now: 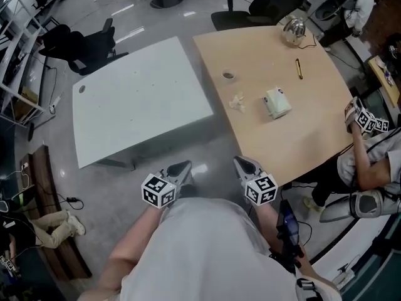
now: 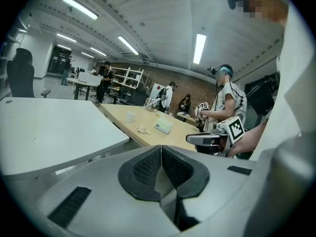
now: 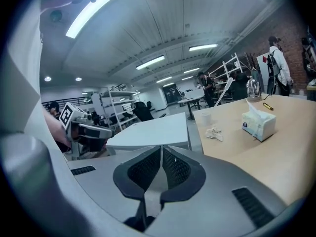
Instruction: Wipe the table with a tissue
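The crumpled tissue (image 1: pixel 237 102) lies on the wooden table (image 1: pixel 301 137), just left of the tissue box (image 1: pixel 276 102) and far ahead of both grippers. The right gripper (image 1: pixel 240 162) is nearer to it than the left gripper (image 1: pixel 186 166). Both have their jaws shut tight and hold nothing

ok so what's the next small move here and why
Probably bring the right gripper forward over the wooden table toward the crumpled tissue, opening its jaws. It and the left gripper are both shut and empty, well short of the tissue, so nothing is held to wipe with.
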Tool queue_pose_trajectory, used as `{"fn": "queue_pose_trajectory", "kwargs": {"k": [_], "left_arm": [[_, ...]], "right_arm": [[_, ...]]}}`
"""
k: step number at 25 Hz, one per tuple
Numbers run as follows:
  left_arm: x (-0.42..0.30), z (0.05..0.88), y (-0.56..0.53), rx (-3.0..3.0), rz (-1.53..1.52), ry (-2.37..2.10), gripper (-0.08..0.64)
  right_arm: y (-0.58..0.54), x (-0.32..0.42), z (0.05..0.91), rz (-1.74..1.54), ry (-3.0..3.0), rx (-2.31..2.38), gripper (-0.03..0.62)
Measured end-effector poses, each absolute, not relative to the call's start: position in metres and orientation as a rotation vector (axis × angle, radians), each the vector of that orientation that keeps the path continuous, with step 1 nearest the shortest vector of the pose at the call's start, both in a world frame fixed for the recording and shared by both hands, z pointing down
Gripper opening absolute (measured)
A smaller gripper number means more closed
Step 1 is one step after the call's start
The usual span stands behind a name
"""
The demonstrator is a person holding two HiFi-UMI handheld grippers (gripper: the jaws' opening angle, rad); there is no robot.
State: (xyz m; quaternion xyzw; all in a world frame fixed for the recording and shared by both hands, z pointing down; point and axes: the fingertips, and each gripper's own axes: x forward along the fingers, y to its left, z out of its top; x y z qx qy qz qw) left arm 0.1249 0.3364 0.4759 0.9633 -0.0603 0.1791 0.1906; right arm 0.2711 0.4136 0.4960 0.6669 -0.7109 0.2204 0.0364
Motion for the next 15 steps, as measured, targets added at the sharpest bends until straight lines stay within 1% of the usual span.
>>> {"fn": "queue_pose_trajectory", "kwargs": {"k": [8, 15], "left_arm": [[0.156, 0.473, 0.281, 2.734, 0.5, -0.003, 0.008], [0.141, 0.474, 0.218, 2.726, 0.48, 0.075, 0.008]], "right_arm": [[0.368, 0.295, 0.49, 0.662, -2.056, 2.143, 0.025], [0.306, 0.284, 0.481, 0.62, -1.986, 2.178, 0.025]]}}
